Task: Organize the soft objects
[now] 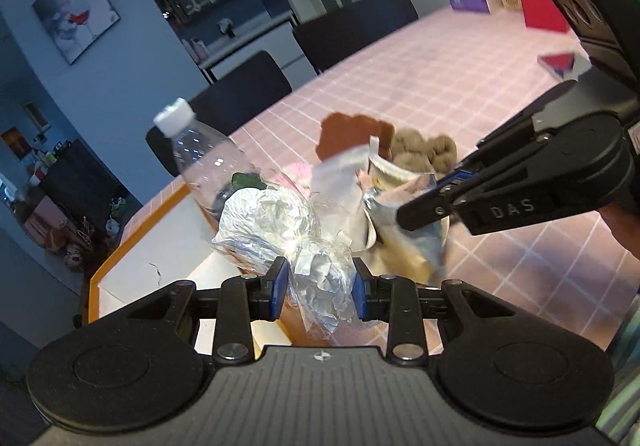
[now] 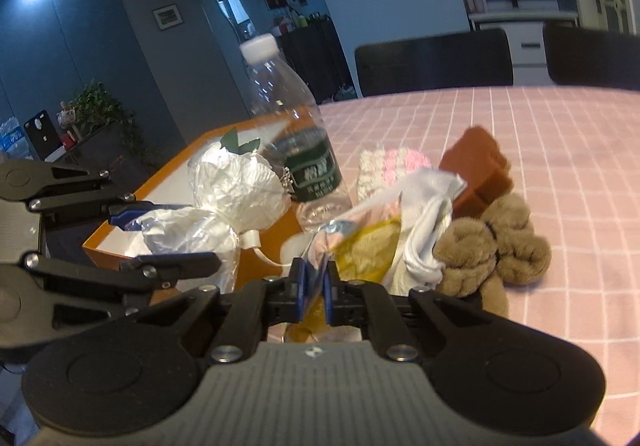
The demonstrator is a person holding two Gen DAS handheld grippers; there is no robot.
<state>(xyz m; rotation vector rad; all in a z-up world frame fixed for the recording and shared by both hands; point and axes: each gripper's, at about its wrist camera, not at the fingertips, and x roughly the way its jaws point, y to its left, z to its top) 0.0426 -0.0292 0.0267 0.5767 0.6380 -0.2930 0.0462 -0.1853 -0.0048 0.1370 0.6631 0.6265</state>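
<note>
My left gripper [image 1: 320, 288] is shut on a crinkled silver foil wrap [image 1: 320, 278], whose round foil bulb [image 1: 268, 222] hangs beside an orange-edged white box [image 1: 152, 246]. The left gripper also shows in the right wrist view [image 2: 168, 238], closed on the same foil wrap [image 2: 224, 198]. My right gripper [image 2: 316, 288] is shut on a shiny snack packet [image 2: 352, 250]; it also shows in the left wrist view [image 1: 424, 206]. Behind lie a white cloth [image 2: 424, 230], a brown plush toy [image 2: 492, 246], a brown sponge [image 2: 476, 170] and a pink knit piece [image 2: 396, 162].
A clear plastic bottle [image 2: 288, 118] with a white cap stands by the box edge. The pink checked tablecloth [image 2: 540, 134] stretches right. Dark chairs [image 2: 432, 58] line the far side. A red box [image 1: 540, 6], a purple pack and a brown bottle stand at the table's far end.
</note>
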